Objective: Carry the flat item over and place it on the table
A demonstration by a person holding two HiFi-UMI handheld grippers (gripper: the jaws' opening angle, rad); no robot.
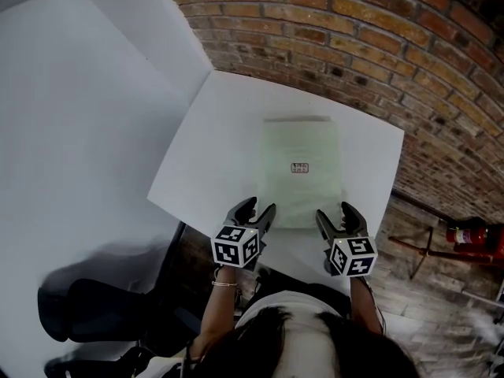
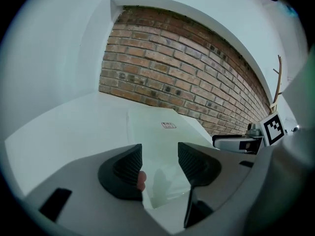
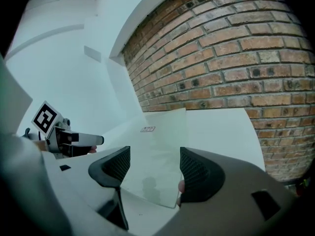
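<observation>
The flat sheet (image 1: 302,172) lies on the white table (image 1: 213,124), its long axis running away from me. My left gripper (image 1: 260,208) and right gripper (image 1: 335,209) flank its near edge, equally close — jaws apart, gripping nothing.

A red brick wall (image 1: 354,38) runs behind the white table (image 1: 205,148) and meets a plain white wall (image 1: 79,93) at the left. To the right the floor (image 1: 449,321) is paved in greyish brick, with a red cylinder (image 1: 472,233) lying near the wall's foot.
</observation>
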